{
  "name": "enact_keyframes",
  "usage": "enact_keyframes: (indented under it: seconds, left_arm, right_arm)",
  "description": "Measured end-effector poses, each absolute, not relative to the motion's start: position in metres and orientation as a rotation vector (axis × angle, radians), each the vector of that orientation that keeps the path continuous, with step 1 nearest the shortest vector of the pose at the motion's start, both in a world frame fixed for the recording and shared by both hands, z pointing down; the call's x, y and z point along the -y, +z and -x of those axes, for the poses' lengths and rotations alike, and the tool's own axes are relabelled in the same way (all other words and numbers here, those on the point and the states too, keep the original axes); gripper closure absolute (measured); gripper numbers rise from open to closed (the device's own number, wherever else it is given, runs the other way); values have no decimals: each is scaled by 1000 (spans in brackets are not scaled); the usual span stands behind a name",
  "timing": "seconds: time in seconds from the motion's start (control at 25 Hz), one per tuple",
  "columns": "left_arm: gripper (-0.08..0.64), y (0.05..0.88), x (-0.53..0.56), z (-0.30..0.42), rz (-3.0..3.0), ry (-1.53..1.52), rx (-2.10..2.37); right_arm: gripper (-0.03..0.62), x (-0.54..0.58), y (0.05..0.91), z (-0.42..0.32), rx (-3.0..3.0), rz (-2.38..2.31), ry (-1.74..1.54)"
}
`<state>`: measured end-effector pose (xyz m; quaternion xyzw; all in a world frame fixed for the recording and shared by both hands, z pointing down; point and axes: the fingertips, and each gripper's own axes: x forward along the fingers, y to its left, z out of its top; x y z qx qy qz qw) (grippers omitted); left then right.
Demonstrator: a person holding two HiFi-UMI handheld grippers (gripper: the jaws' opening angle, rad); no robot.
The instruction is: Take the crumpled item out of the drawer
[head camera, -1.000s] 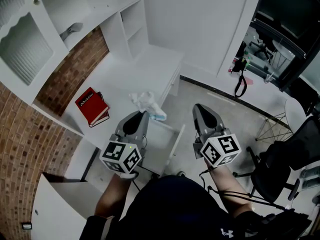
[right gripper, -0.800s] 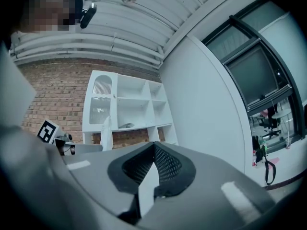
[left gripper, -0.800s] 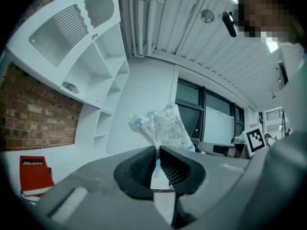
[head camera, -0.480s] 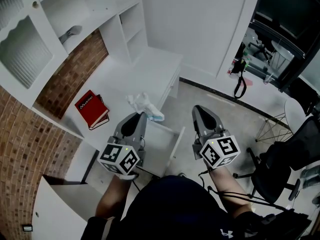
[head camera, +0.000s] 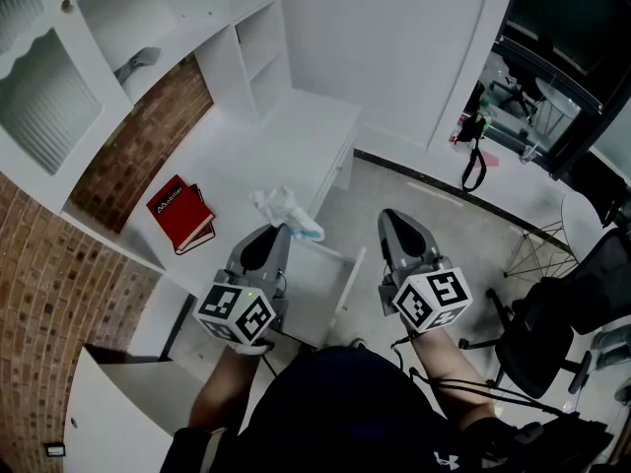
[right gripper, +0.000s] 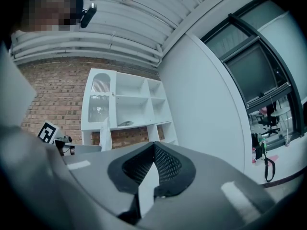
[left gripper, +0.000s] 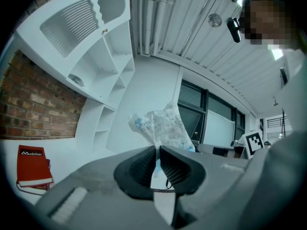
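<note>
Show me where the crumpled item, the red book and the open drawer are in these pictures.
crumpled item (left gripper: 160, 126): left gripper view, on its wrinkled middle.
red book (head camera: 178, 208): head view, on its cover.
open drawer (head camera: 350, 279): head view, on its front edge.

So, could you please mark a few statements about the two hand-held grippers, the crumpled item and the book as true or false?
The left hand-held gripper is shut on the crumpled white plastic wrapper. True.
The right hand-held gripper is wide open. False: its jaws are together with nothing between them.
The red rectangular book lies on the white desk. True.
The crumpled wrapper lies on the red book. False: the left hand-held gripper clamps it, apart from the book.
</note>
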<state>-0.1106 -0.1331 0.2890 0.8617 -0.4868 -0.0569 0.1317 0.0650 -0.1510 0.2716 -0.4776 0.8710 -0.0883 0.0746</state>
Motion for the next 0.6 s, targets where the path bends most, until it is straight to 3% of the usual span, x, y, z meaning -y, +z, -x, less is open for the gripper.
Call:
enact_keyframes:
  seconds: [0.6]
  left_arm:
    - [529,290,137,108,-2510,-159,1392]
  right_arm:
    - [591,155,273,-65,-2608,1436,-282]
